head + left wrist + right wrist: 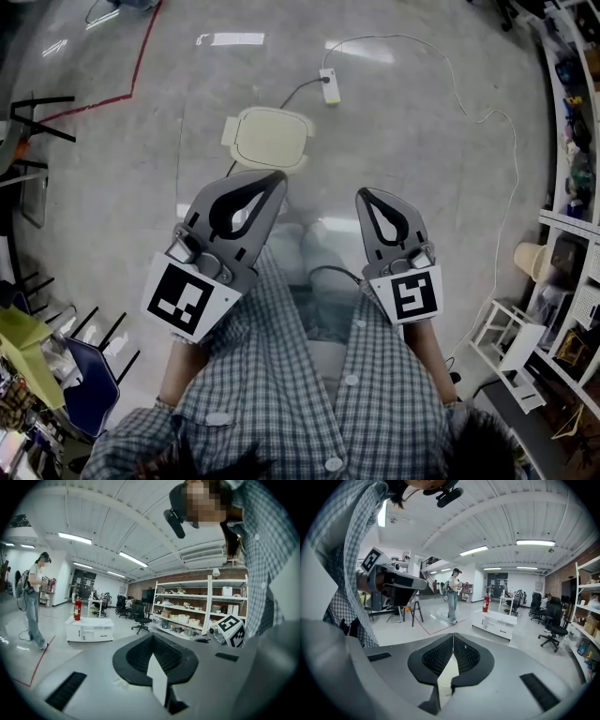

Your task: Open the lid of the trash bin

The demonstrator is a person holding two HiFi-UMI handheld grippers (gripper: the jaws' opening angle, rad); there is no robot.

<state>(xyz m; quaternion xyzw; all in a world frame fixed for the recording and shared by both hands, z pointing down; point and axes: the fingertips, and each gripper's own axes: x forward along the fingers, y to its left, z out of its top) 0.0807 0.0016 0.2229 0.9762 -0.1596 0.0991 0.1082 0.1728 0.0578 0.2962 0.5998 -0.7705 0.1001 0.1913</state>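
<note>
Your left gripper [269, 182] and right gripper [371, 200] are pressed together, empty; trash bin [270, 138] at twelve o'clock, lid down.

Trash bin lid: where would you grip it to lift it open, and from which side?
Probably the rim of the lid, at its near edge, coming down from above. It lies flat and shut, so only the rim offers an edge. A tab juts from its left; hinge or handle, I cannot tell. The left gripper and right gripper are shut and must open first.
</note>
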